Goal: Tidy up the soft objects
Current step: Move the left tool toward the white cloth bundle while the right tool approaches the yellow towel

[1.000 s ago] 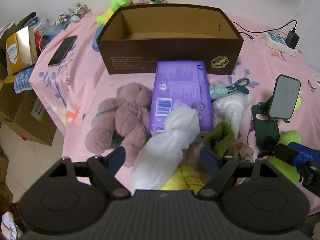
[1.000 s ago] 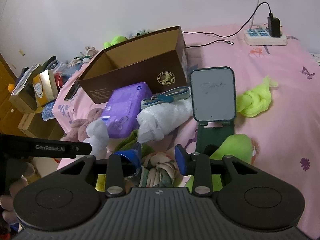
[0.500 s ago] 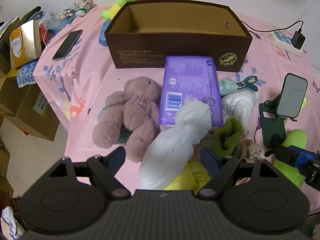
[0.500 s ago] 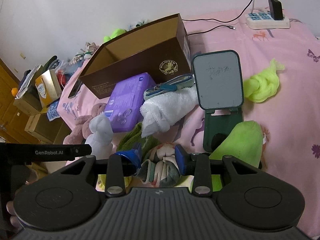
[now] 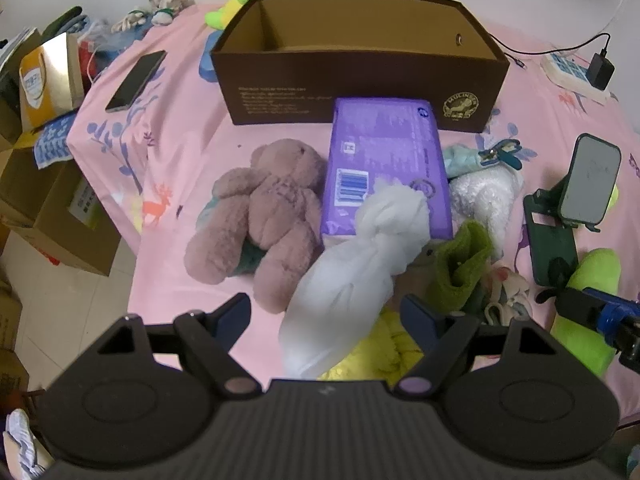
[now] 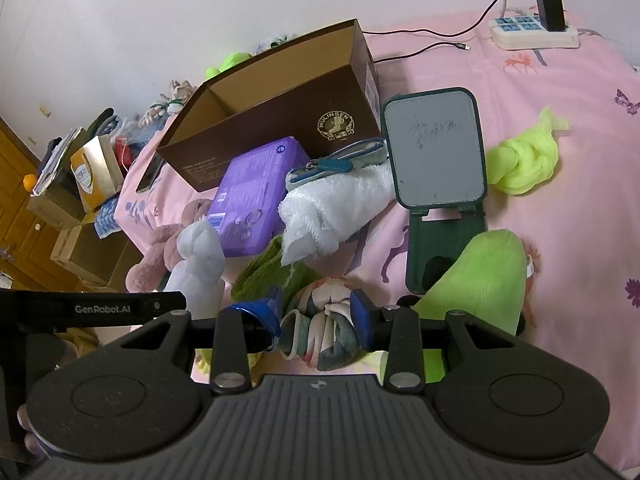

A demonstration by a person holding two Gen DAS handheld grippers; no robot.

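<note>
My left gripper (image 5: 326,314) stands open above a white knotted cloth (image 5: 360,264), its fingers apart on either side of the cloth's lower end and not touching it. A pink teddy bear (image 5: 268,208) lies to the left of the cloth, and a purple soft pack (image 5: 384,160) lies behind it. My right gripper (image 6: 320,316) is shut on a rolled, patterned cloth bundle (image 6: 324,320), with both blue pads pressed into it. An open brown cardboard box (image 5: 360,88) stands at the back with nothing visible inside.
A green sock (image 5: 460,268), a white fluffy towel (image 6: 340,200) with a blue clip, a dark green stand mirror (image 6: 436,152), a lime plush (image 6: 480,276) and a neon knotted cloth (image 6: 524,160) lie on the pink bedsheet (image 6: 560,240). A power strip (image 6: 532,32) sits far back. A phone (image 5: 136,80) lies near the left bed edge.
The left view has drifted slightly, so the teddy and box now sit further right in frame. The right gripper has tilted a little and keeps hold of the patterned bundle.
</note>
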